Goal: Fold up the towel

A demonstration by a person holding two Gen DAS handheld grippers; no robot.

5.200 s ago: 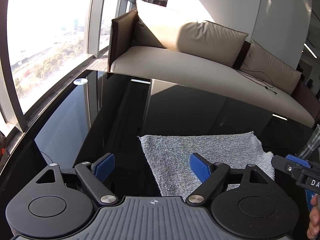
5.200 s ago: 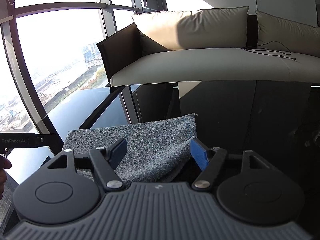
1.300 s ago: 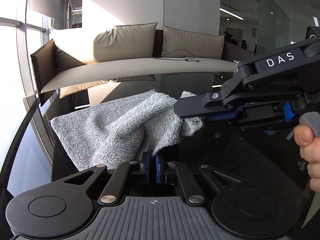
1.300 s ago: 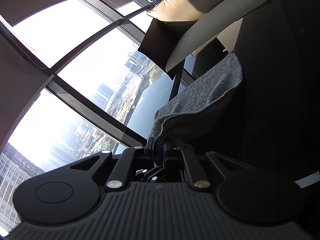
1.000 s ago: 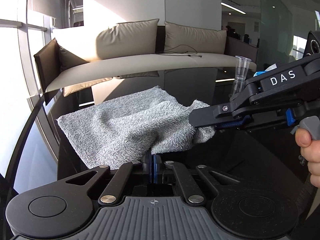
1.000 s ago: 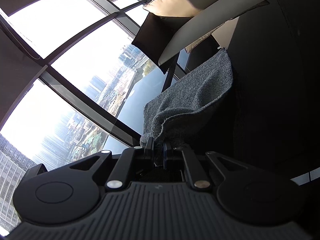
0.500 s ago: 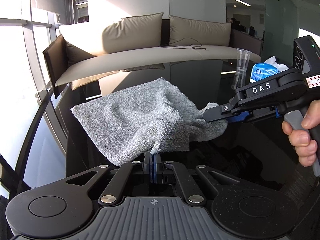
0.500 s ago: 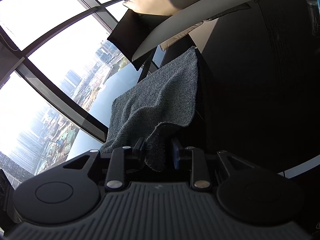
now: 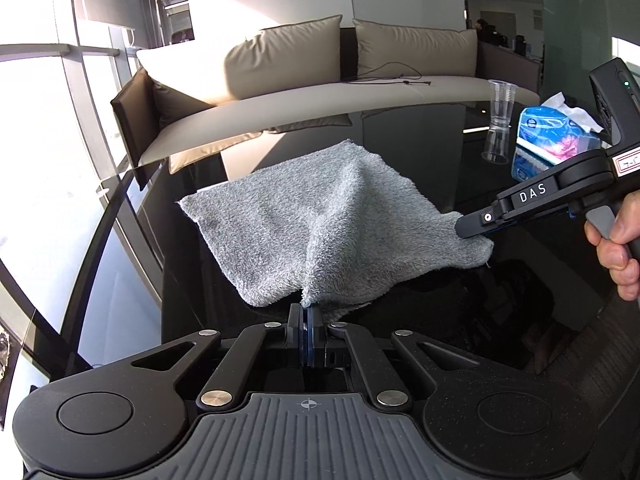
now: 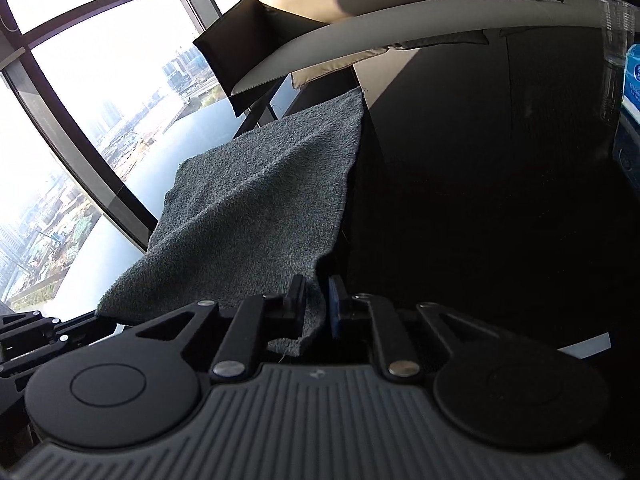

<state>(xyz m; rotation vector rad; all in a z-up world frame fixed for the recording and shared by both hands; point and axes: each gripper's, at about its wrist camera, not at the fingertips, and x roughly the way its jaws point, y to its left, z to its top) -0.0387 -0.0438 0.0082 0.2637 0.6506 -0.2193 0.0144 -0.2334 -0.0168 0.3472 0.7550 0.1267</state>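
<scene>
A grey terry towel [image 9: 320, 216] lies folded over on the black glass table [image 9: 500, 312]. My left gripper [image 9: 306, 312] is shut on the towel's near edge, which rises in a ridge from the pinch. My right gripper [image 9: 460, 228] comes in from the right at the towel's right corner. In the right wrist view the towel [image 10: 260, 208] runs away from my right gripper [image 10: 317, 300], whose jaws stand a little apart with the towel corner loose between them.
A clear plastic cup [image 9: 500, 120] and a blue tissue pack [image 9: 556, 132] stand at the table's far right. A beige sofa [image 9: 320, 80] is behind the table. Large windows are on the left. A hand [image 9: 616, 248] holds the right gripper.
Both grippers carried the towel's edge over and down toward the table. The right gripper's jaws have parted from the corner over the last half second. The left stays shut.
</scene>
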